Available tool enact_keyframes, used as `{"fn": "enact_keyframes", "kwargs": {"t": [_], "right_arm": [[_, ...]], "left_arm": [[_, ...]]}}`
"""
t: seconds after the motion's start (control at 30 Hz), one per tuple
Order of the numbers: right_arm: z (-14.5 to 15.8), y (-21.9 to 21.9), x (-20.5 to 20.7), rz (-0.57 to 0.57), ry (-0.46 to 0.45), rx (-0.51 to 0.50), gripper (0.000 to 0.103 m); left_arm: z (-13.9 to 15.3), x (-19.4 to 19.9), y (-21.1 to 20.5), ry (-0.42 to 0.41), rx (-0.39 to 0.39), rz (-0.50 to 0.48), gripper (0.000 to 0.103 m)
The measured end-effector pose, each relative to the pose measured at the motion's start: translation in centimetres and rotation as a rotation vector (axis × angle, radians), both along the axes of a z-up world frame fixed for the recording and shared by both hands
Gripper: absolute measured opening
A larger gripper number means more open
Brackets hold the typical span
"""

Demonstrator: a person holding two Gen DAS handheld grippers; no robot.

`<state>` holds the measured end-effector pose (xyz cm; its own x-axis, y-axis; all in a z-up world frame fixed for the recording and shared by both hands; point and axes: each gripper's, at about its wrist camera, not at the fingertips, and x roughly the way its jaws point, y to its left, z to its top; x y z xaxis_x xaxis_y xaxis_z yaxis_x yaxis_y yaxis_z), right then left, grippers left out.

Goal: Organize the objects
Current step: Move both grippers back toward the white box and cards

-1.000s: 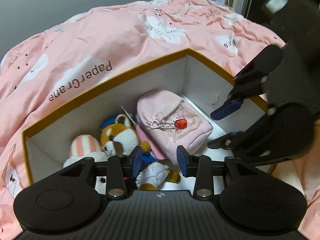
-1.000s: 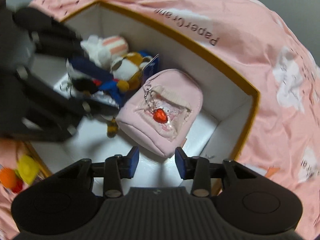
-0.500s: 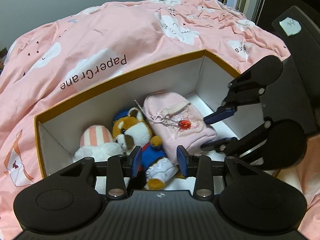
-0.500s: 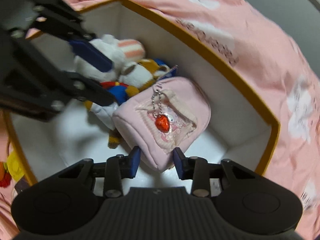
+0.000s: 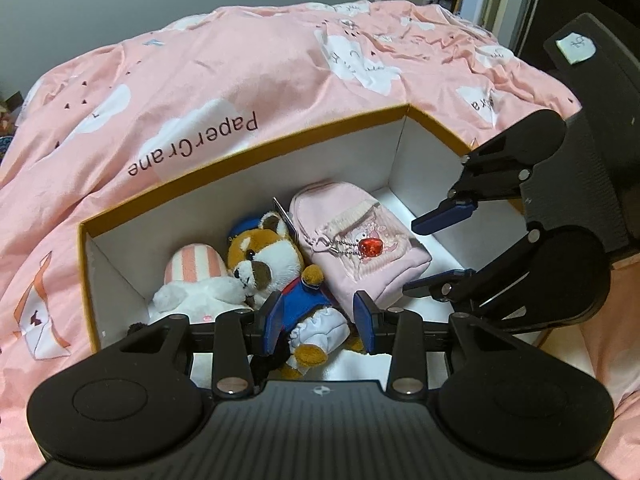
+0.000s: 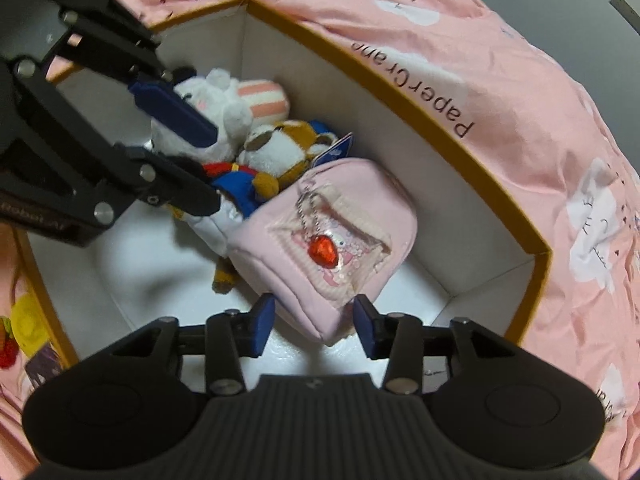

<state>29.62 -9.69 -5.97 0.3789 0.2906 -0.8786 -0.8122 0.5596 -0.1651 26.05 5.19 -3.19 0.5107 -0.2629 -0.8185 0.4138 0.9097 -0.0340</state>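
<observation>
Pink pouch [image 6: 324,240] lies flat on the white floor of our orange-rimmed box [image 5: 248,152], which sits on a bed under a pink quilt [image 5: 240,64]; in the left wrist view it fills the 1 o'clock part of the box, its side against the fox plush [image 5: 276,268]. A striped white plush [image 5: 192,280] lies at the fox's 9 o'clock, touching it.

Our right tongs [image 6: 314,322] stand apart and empty, one blue pad on each side of the pouch's near corner. Our left tongs [image 5: 318,318] are likewise apart and hold nothing, hovering over the fox's blue jacket.

Risks, as we judge them: both tools crowd one small box, so a careless move could knock them together. The pouch's bead chain and red heart charm [image 6: 323,251] hang loose and could snag on a pad. If we close on only the soft corner, the pouch may fold and slip free, or drag the fox with it. A hard push might shove the light box across the quilt.
</observation>
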Motion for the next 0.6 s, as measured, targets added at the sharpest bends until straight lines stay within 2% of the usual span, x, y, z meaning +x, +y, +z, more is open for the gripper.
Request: {"fn": "enact_keyframes", "kwargs": {"t": [0.13,0.27,0.37,0.47,0.53,0.6], "right_arm": [[2.5,-1.2,-1.1,-0.064,-0.011,0.097,0.048],[5.8,-3.7,-4.4,-0.156,-0.062,0.246,0.047],[7.6,-6.0,-7.6,-0.252,-0.062,0.332,0.047],[7.9,-8.8,-11.2,-0.350,-0.047,0.370,0.046],[7.1,-10.4,-13.1,-0.409,-0.039,0.392,0.037],[5.7,-12.4,-15.1,-0.509,-0.001,0.415,0.037]], "left_arm": [[2.0,-1.9,-0.2,-0.054,-0.022,0.020,0.044],[4.8,-5.4,-0.7,-0.121,-0.077,0.031,0.044],[6.1,-8.7,-1.7,-0.174,-0.112,0.025,0.044],[6.0,-11.4,-2.6,-0.152,-0.173,0.044,0.044],[5.3,-12.7,-3.3,-0.119,-0.209,0.046,0.041],[4.0,-13.8,-4.0,-0.084,-0.244,0.058,0.039]]}}
